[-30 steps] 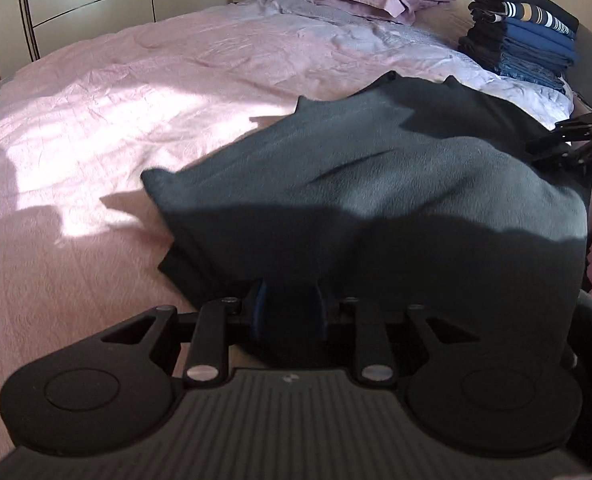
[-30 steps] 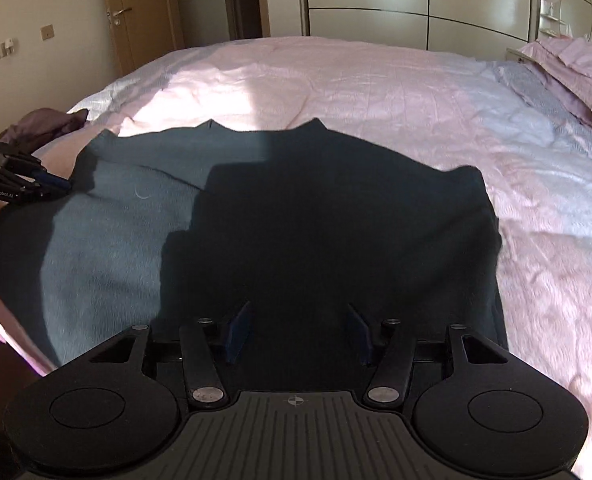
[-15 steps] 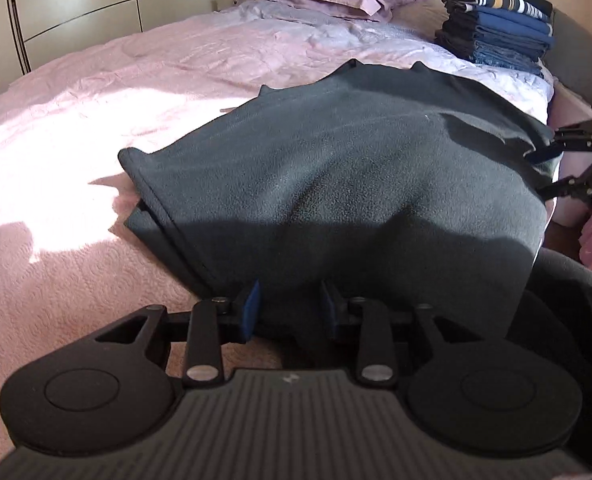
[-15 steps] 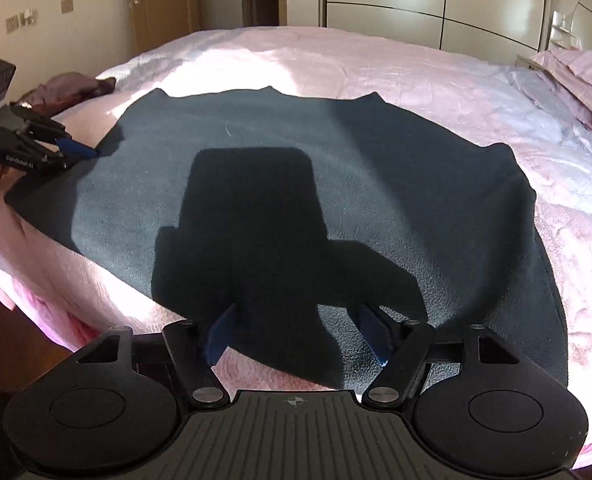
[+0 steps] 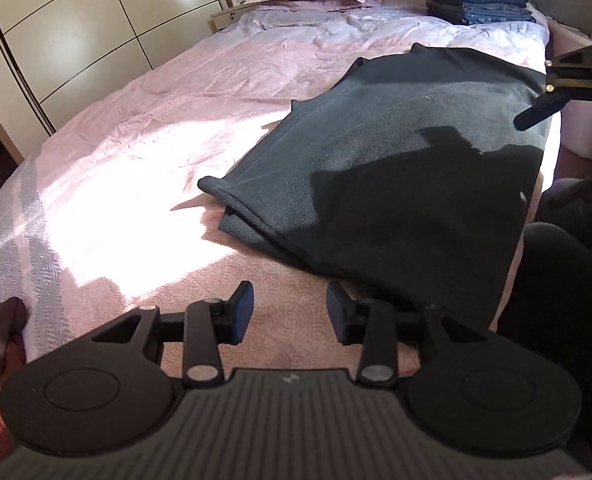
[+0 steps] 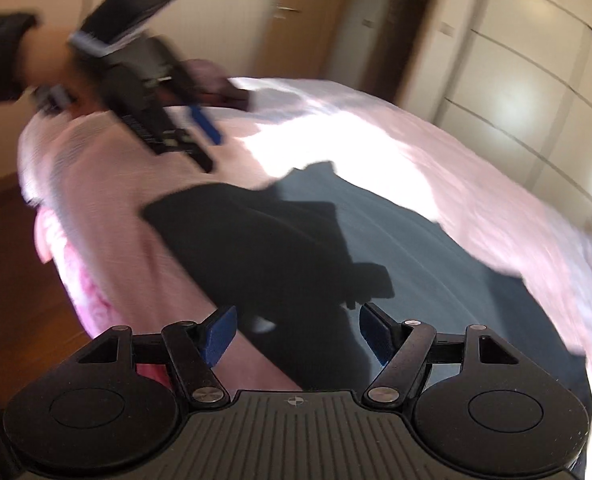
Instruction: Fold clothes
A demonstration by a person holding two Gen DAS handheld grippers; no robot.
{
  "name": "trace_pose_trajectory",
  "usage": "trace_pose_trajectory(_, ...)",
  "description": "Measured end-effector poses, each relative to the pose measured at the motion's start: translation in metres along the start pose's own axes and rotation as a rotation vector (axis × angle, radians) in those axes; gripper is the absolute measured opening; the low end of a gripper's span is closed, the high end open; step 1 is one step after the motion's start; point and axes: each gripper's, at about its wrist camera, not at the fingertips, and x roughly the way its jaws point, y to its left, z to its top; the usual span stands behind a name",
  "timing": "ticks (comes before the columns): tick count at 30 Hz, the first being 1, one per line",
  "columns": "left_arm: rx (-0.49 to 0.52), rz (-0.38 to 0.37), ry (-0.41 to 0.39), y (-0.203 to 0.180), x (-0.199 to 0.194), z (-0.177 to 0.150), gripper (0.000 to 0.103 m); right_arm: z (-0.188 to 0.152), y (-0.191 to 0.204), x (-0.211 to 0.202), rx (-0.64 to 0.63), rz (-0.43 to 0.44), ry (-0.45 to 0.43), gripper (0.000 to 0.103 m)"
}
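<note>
Both the left gripper (image 5: 289, 312) and right gripper (image 6: 296, 336) have released the dark grey fleece garment (image 5: 396, 168), now lying doubled over on the pink-quilted bed (image 5: 136, 168), one fold apparently laid.

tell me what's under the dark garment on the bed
The dark garment lies on the pink bedspread, one edge folded over its own lower layer. Anything else beneath is covered.

The dark garment (image 5: 396, 168) is matt, fuzzy fleece-like cloth. The bed (image 5: 136, 152) wears a pink, crinkled, quilted cloth cover. The wardrobe doors (image 5: 68, 28) look smooth and slightly glossy. The left tongs (image 5: 290, 312) are matt black plastic with shiny metal rivets.
</note>
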Motion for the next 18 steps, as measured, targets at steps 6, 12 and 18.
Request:
trace_pose_trajectory(6, 0.174, 0.011, -0.042, -0.005, -0.018, -0.019, 0.081, 0.025, 0.066, 0.057, -0.3, 0.041, -0.032, 0.071)
trace_pose_trajectory(12, 0.412, 0.023, -0.052, -0.011, -0.005, -0.028, 0.085, 0.03, 0.052, 0.071, -0.233, 0.053, -0.063, 0.007)
trace_pose_trajectory(18, 0.634, 0.07, -0.103, -0.02, 0.045, -0.011, 0.09, 0.039, 0.001, 0.044, 0.033, 0.088, -0.166, 0.006)
